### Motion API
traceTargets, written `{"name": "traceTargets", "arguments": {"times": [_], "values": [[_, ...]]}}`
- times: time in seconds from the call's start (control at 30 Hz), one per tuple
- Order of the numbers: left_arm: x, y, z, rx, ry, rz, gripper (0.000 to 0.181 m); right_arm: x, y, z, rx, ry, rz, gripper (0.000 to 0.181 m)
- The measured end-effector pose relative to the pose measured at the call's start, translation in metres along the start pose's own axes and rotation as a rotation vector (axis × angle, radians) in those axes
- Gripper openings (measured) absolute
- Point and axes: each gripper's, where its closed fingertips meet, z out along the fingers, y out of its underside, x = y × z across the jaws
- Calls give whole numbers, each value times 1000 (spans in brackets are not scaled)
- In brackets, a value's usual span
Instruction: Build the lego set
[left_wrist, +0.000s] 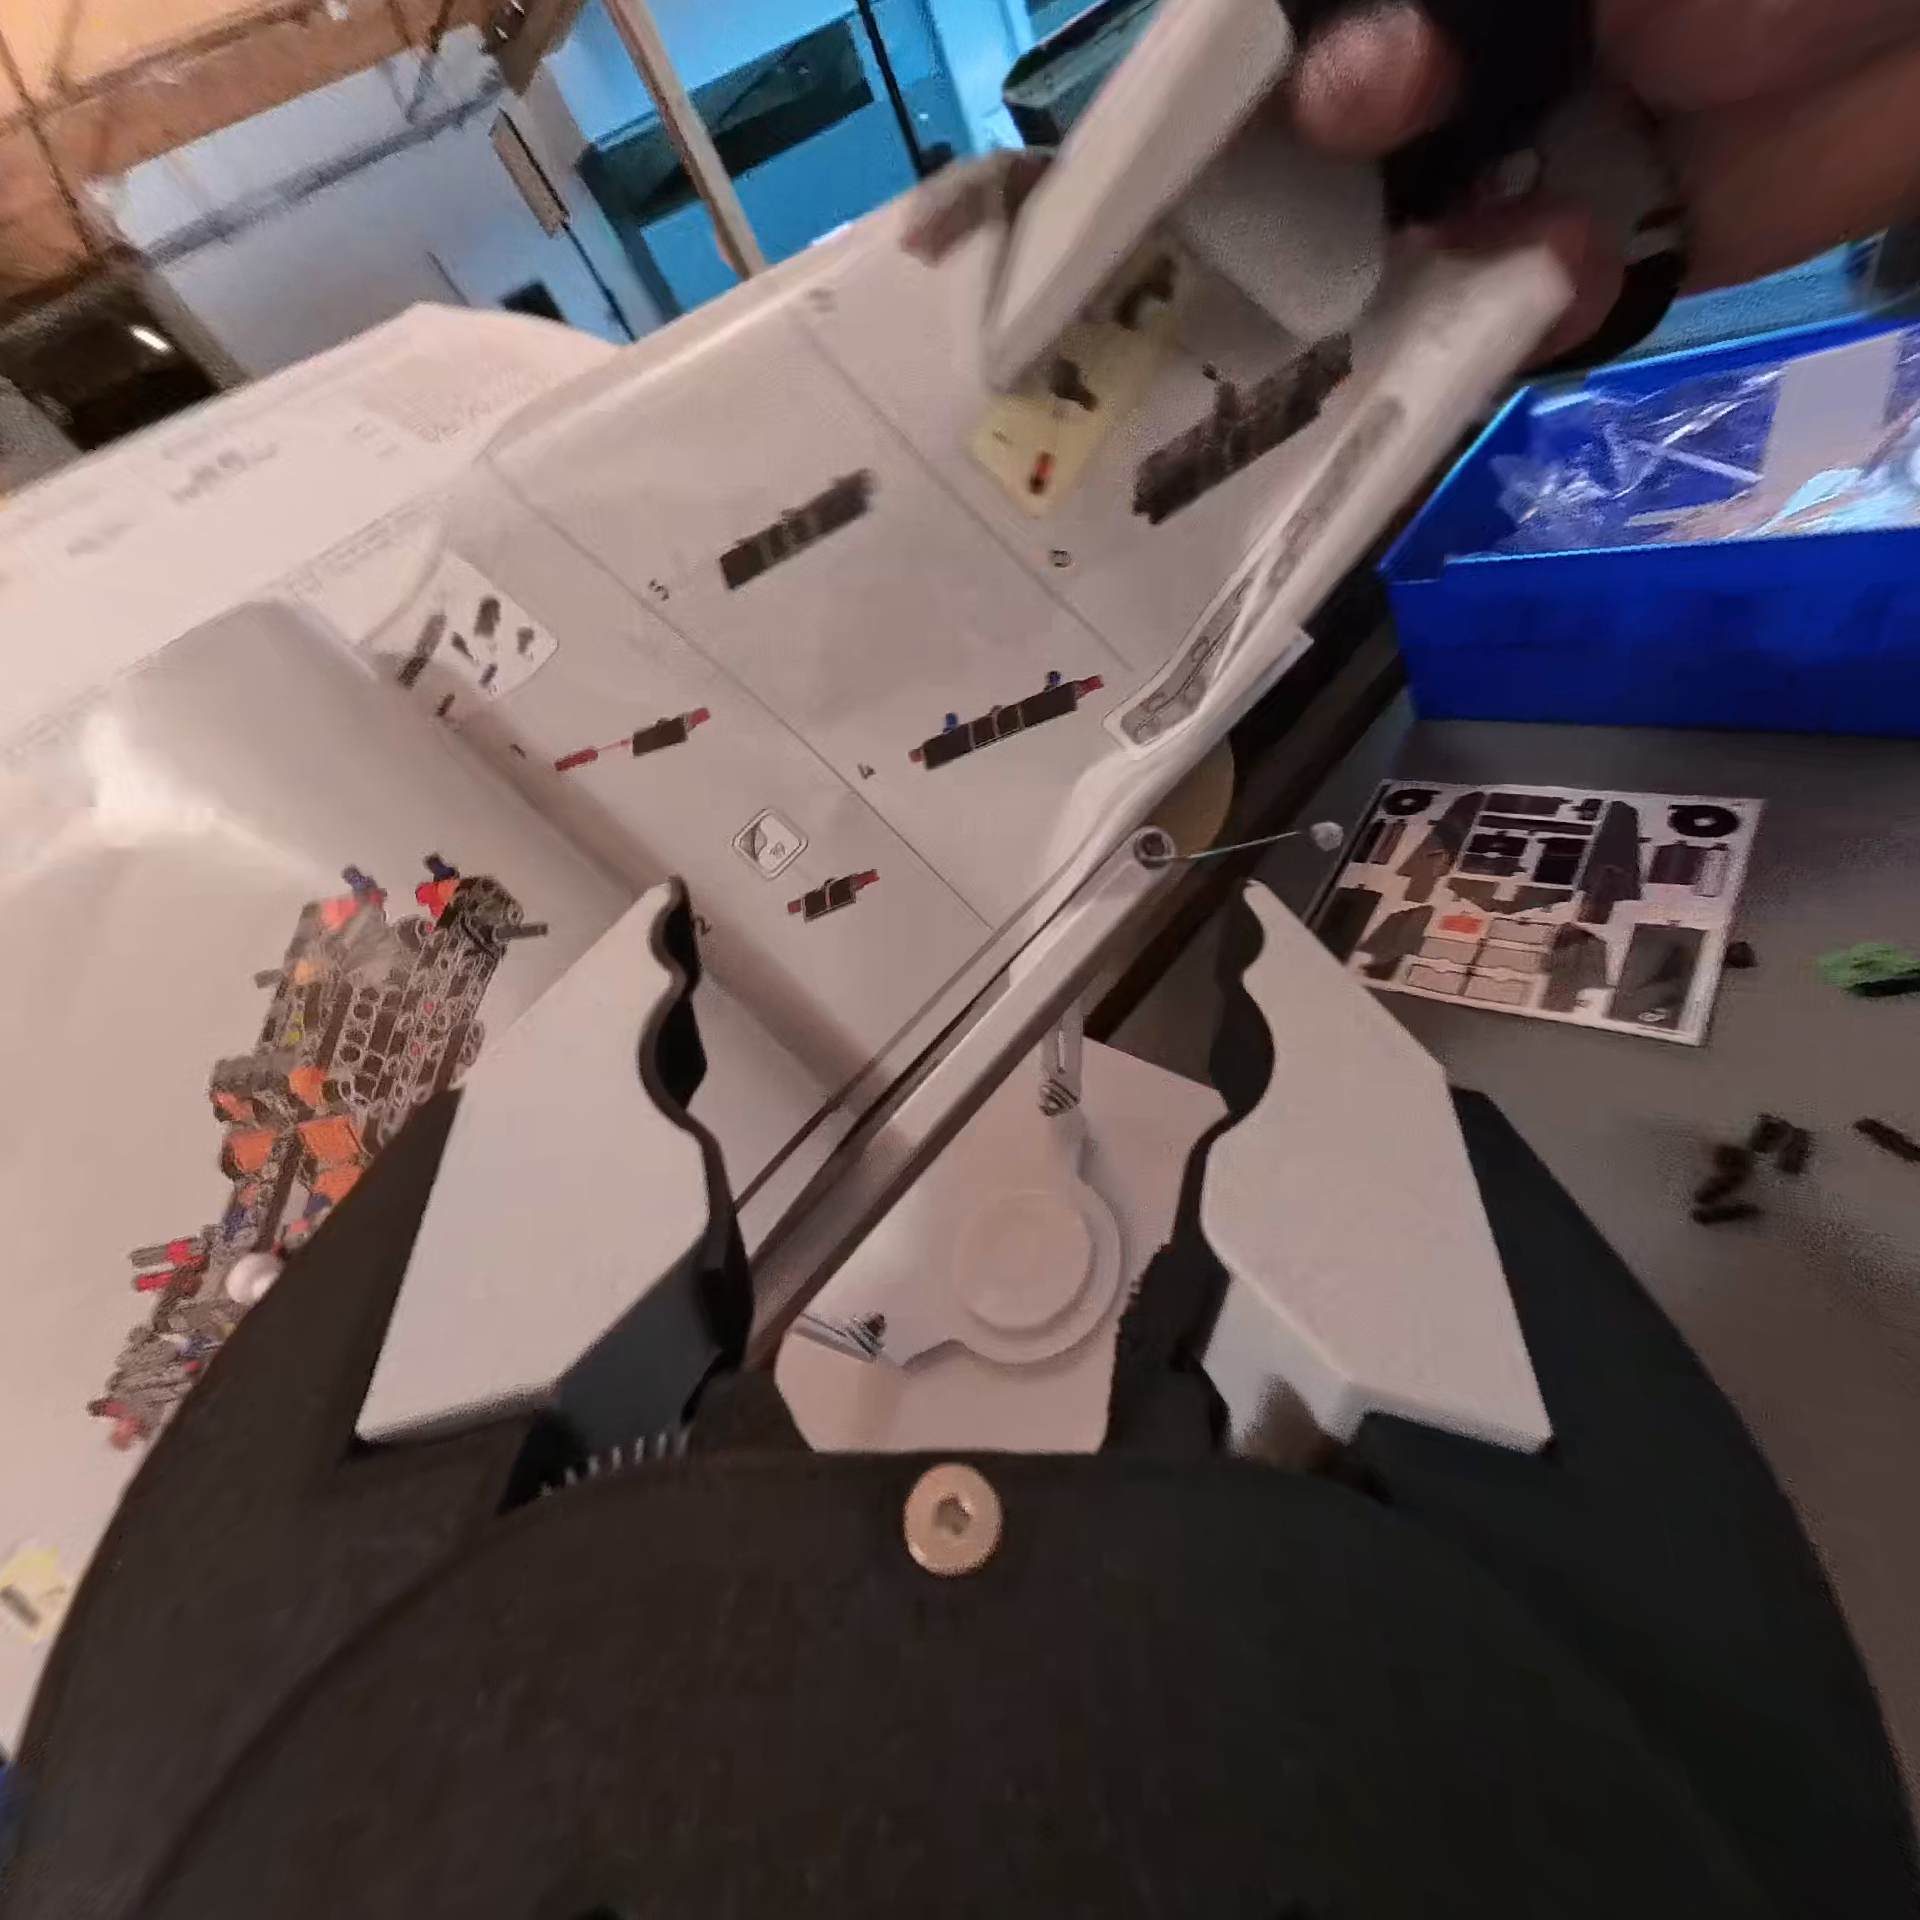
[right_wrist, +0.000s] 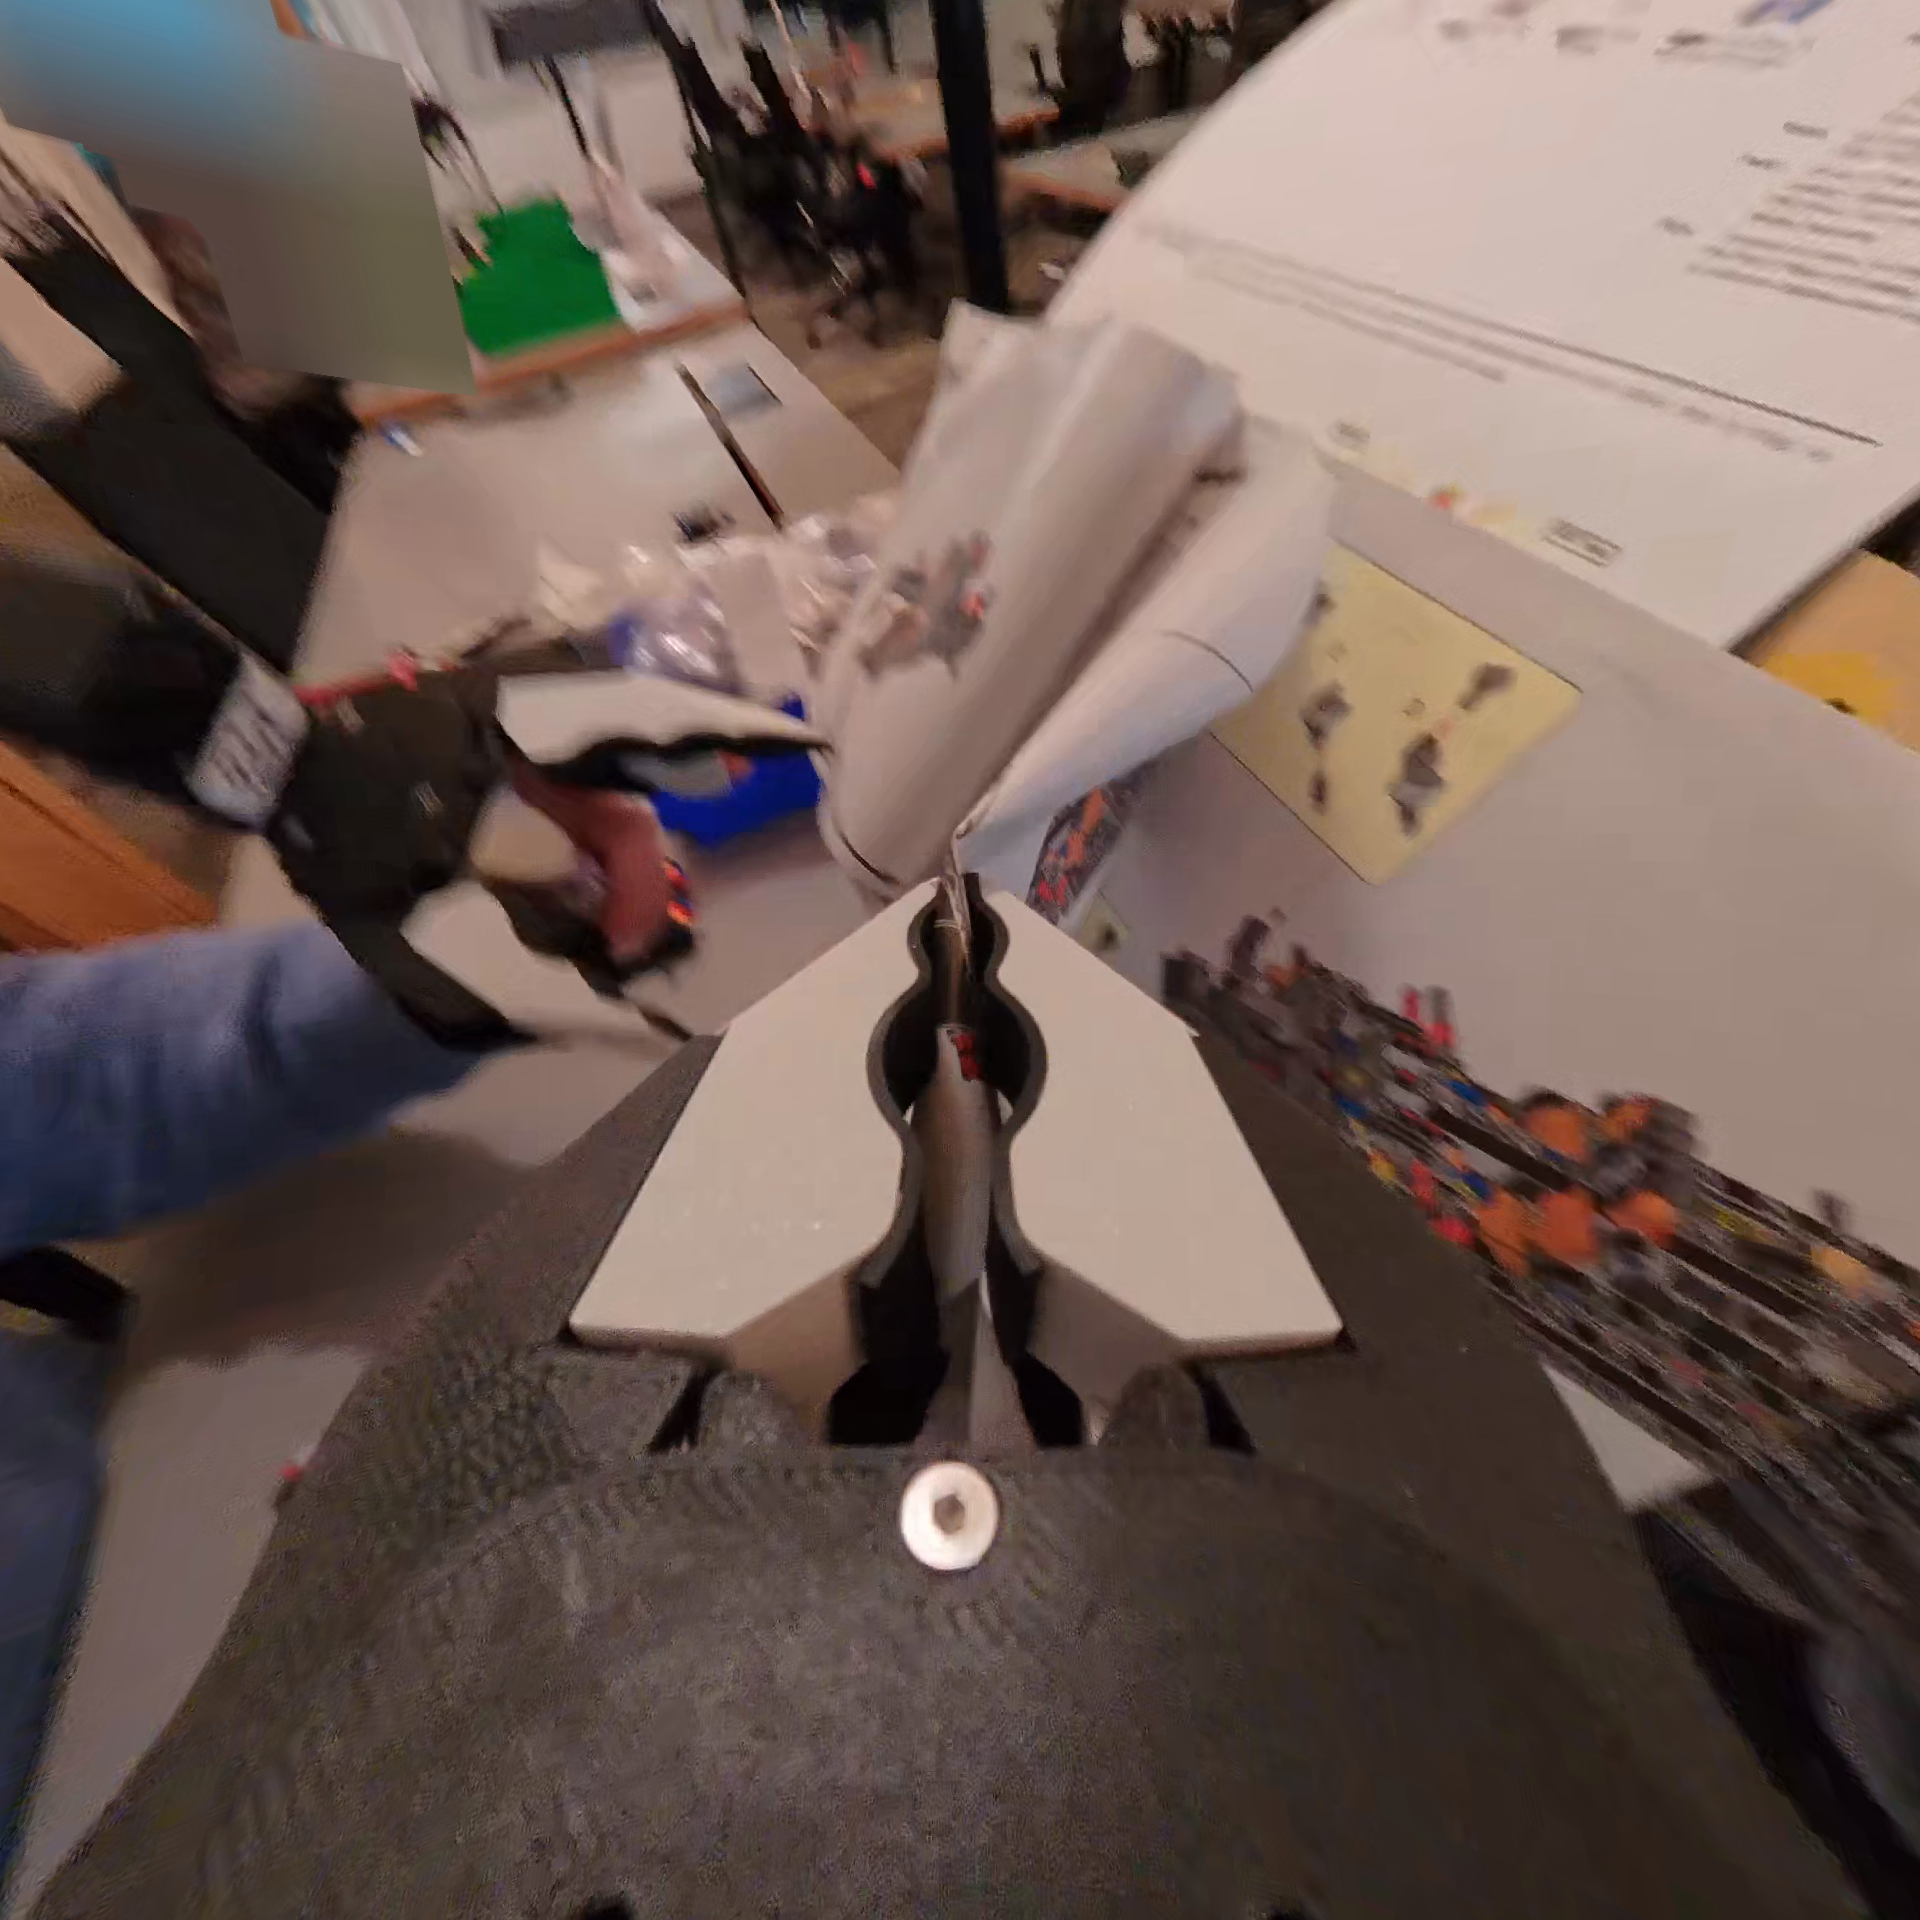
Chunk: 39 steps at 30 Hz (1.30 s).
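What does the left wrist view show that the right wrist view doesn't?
Only the left wrist view: the sticker sheet, loose dark pieces on the table, and the open left tongs over a metal stand. Only the right wrist view: the right tongs shut on a page, and a green plate far off. Both: the manual and blue bin.

Left wrist view: looks forward along the left gripper (left_wrist: 961, 914), close over the instruction booklet (left_wrist: 790, 644), tilted.
Right wrist view: looks forward along the right gripper (right_wrist: 958, 888), very near the booklet's pages.
Shared: the booklet; the blue bin (left_wrist: 1662, 623).
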Motion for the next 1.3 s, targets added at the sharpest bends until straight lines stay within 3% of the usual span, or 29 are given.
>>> {"name": "traceTargets", "arguments": {"times": [0.03,0.17,0.27,0.37,0.47,0.5,0.57,0.67,0.83,1.0,1.17,1.3], "values": [[5,-3,1,14,-33,36,103,-7,-9,4,27,-30,27,0],[17,-14,11,76,-112,52,114,-31,-35,30,76,-99,97,0],[-8,-25,9,129,-252,6,80,-53,-43,53,47,-131,72,3],[-29,-35,-1,228,-220,-164,31,-71,-54,66,51,-155,36,12],[-47,-35,-15,296,-161,-302,10,-82,-73,63,130,-167,-18,60],[-51,-37,-22,344,-134,-334,10,-83,-81,58,175,-156,-43,70],[-67,-30,-38,388,-128,-434,9,-82,-92,44,266,-108,-109,70],[-100,-8,-67,455,-148,-614,9,-65,-71,54,172,2,-193,57],[-145,33,-101,586,-141,-907,12,-53,-9,132,-114,83,-347,51],[-172,47,-119,573,-173,-920,3,-42,26,187,-273,156,-438,50],[-187,64,-113,441,-117,-956,0,-43,27,191,-265,141,-385,51],[-192,77,-111,347,-85,-954,0,-53,29,179,-285,199,-499,59]]}}
